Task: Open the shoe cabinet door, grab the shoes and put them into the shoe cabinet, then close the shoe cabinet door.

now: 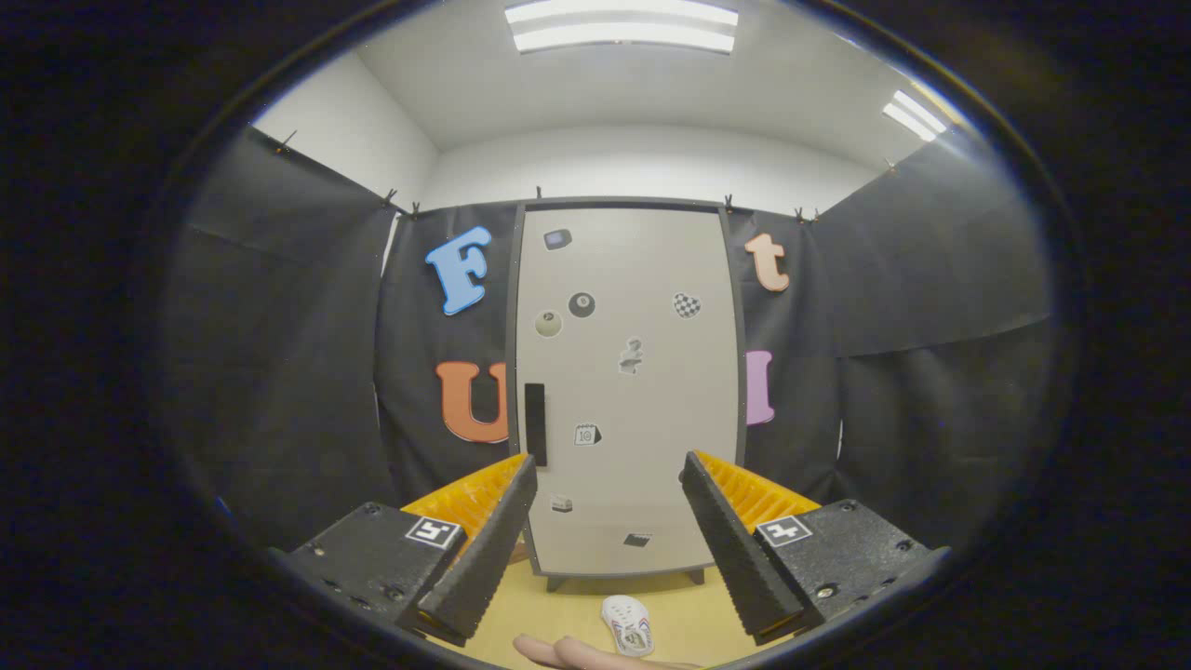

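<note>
In the gripper view, a tall pale shoe cabinet (628, 391) stands against the booth wall with its door shut, its dark vertical handle (535, 424) on the door's left edge just above the left finger's tip. A white shoe (628, 623) lies on the wooden floor (558, 605) in front of the cabinet, likely waiting to be stowed. The gripper (609, 530) is level, facing the door from a distance, its fingers spread wide and empty, with a person's fingertips (568, 653) just beneath.
</note>
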### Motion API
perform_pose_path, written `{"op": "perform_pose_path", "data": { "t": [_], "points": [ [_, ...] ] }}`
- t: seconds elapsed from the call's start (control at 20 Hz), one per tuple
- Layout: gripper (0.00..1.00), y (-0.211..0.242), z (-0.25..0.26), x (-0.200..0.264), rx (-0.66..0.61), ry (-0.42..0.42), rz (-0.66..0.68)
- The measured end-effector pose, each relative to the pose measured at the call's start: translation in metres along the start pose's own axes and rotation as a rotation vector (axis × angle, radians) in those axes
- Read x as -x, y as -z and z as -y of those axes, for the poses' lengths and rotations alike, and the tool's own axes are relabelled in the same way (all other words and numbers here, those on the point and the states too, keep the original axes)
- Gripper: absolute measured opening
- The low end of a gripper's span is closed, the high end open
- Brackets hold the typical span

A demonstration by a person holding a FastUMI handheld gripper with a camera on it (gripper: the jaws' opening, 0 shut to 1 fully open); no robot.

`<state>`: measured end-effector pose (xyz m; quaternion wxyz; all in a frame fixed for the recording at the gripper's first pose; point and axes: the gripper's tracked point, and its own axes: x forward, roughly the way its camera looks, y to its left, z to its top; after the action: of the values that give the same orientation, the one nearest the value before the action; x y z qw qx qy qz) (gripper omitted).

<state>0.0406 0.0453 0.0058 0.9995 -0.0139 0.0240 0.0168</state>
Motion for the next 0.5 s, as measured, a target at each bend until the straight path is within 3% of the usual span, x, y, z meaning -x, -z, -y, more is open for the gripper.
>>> {"op": "perform_pose_path", "data": {
  "t": [0.5],
  "points": [
    [1.00,0.028,-0.043,-0.153,0.006,-0.042,-0.061]
  ]
}}
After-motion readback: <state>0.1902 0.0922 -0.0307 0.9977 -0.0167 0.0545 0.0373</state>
